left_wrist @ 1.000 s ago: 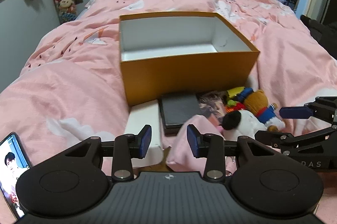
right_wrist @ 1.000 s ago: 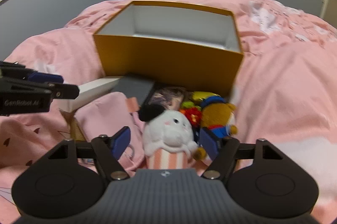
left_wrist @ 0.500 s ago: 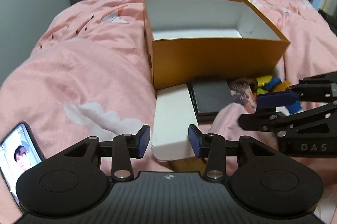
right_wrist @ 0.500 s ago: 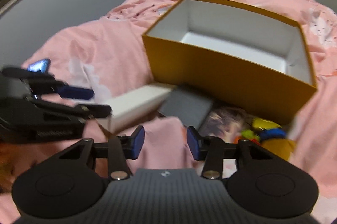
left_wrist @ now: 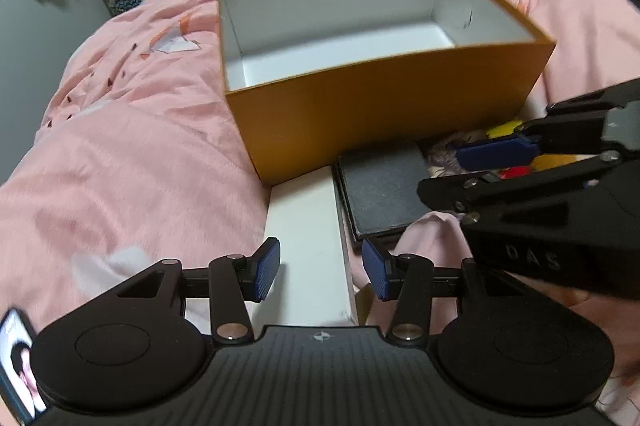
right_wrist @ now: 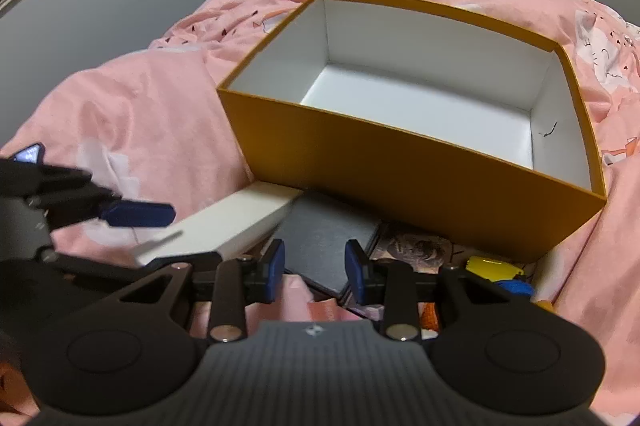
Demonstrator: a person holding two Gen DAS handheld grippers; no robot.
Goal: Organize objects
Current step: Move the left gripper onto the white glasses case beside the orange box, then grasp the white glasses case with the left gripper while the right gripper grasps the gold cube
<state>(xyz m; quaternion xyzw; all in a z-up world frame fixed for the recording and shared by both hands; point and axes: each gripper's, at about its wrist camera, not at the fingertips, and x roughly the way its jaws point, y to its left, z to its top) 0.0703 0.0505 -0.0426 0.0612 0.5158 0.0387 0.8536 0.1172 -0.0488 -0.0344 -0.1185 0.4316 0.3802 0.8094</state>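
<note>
The left gripper (left_wrist: 320,272) hangs with its pads apart, one on either side of the near end of the white box (left_wrist: 306,242), not touching it as far as the left wrist view shows. This long, narrow carton lies flat on the bed (left_wrist: 120,161), its far end against the front wall of the orange box (left_wrist: 384,105). It looks stiff and light, with smooth faces that may slip, so I judge a squeeze across its narrow width near the end is the sensible hold; too hard a squeeze could dent the card.

Just right of it lies the dark flat case (left_wrist: 380,185), matte and rigid-looking, touching the white box's side. It is thin and lies flat, so its edge is probably the only purchase.

The right gripper (right_wrist: 314,276) is also parted and holds nothing, hovering above the near edge of that case.

Further right, a printed picture card (right_wrist: 416,246) and soft yellow, blue and red toys (right_wrist: 496,272) crowd the orange box's front; the toys should compress and grip easily.

The orange box is open-topped, white inside and holds nothing.
</note>
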